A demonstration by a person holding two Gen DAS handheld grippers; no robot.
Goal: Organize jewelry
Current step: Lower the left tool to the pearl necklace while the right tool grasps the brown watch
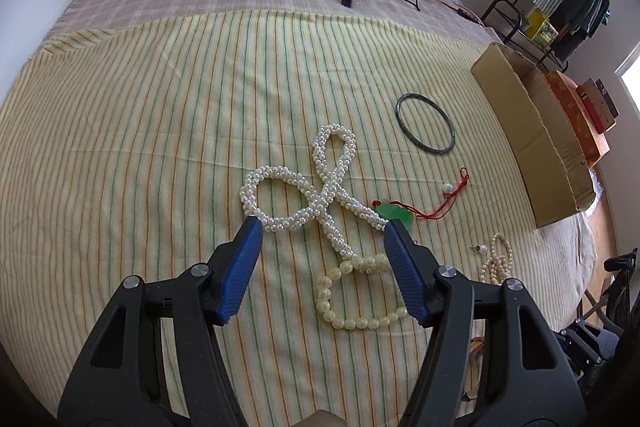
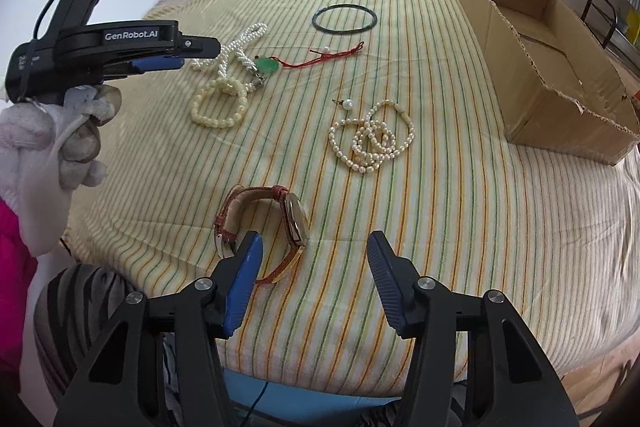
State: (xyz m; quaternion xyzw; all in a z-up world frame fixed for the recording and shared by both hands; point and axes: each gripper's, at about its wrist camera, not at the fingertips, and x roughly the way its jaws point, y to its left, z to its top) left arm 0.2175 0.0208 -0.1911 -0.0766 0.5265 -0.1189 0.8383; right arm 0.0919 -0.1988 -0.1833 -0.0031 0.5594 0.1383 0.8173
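At the bottom of each view, the left gripper [image 1: 322, 223] and right gripper [image 2: 314, 241] are spread, holding nothing. Mid-frame on the bed [image 2: 460, 227], watch [image 2: 294, 223], pearl strands [image 2: 370, 137], twisted pearls [image 1: 320, 187] and bangle [image 2: 344, 19] lie loose; upper right, the cardboard box [image 2: 540, 67] looks empty, so sorting seems unstarted.

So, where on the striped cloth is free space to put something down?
The wide patch left of the twisted pearl rope is bare. So is the strip between the coiled pearl strand and the cardboard box. It is crowded around the rope, where the cream bead bracelet, the jade pendant and the dark bangle lie close.
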